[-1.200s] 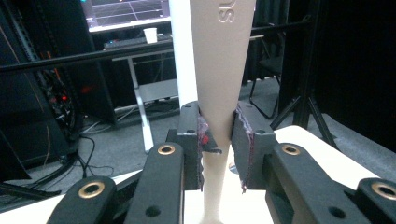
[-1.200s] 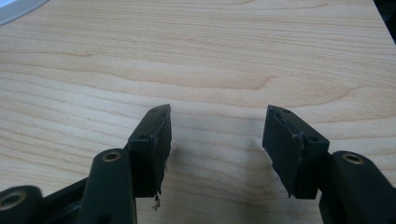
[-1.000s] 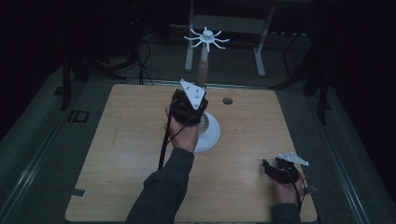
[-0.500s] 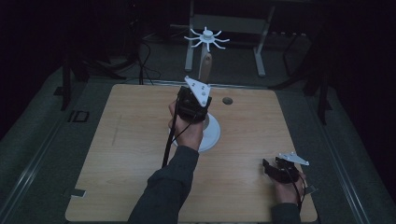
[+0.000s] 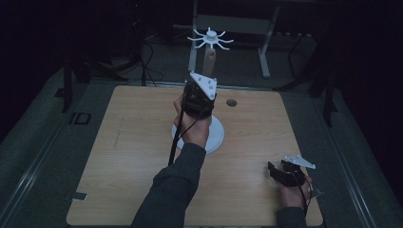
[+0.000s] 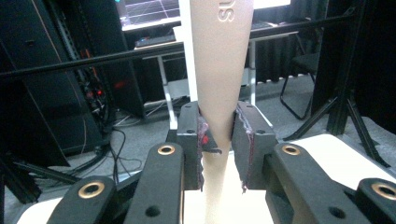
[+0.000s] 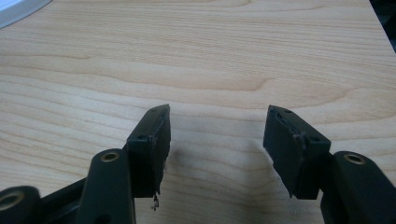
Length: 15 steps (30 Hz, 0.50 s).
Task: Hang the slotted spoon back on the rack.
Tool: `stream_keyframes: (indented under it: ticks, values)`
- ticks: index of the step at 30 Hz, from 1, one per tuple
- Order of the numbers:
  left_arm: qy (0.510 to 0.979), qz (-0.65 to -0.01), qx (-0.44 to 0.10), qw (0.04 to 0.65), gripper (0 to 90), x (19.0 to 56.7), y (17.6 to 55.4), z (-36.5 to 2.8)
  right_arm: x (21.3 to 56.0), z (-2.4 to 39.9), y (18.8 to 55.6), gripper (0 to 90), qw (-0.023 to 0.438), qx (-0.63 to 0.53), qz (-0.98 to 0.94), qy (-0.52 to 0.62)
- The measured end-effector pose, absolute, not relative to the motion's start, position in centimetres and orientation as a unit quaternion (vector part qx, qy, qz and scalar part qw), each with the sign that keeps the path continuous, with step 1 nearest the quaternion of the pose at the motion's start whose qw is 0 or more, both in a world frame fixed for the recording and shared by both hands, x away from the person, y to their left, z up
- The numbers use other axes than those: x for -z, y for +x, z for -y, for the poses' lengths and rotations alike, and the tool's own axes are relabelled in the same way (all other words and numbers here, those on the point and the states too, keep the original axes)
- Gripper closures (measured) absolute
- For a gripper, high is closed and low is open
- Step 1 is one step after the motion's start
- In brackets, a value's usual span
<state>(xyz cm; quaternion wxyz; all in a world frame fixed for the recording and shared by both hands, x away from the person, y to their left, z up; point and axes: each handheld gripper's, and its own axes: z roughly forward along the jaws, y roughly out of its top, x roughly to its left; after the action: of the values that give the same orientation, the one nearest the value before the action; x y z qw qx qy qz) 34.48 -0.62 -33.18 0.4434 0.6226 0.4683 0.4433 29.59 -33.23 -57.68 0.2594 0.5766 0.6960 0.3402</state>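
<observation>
Tapered beige post (image 6: 218, 70) pinched between padded black fingers (image 6: 190, 140).

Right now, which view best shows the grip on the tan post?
The left gripper view: the left gripper pads clamp the tan post on both sides. The high view shows the post above the hand, contact hidden. The right gripper view faces bare table.

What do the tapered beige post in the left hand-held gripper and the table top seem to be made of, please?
Tapered beige post: probably matte moulded or printed plastic, given its even colour, dull surface and raised lettering; unglazed ceramic is possible. Table top: pale wood or wood-look laminate, smooth, with flowing grain lines.
</observation>
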Motion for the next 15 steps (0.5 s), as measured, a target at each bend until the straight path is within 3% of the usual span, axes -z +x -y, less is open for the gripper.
stream_keyframes:
  ticks: [15]
  values:
    - [0.63, -0.474, -0.438, 0.433, 73.9, 32.94, 35.53, 0.87, 57.68, 33.36, 29.51, 41.0, 0.259, -0.34, -0.695, 0.577]
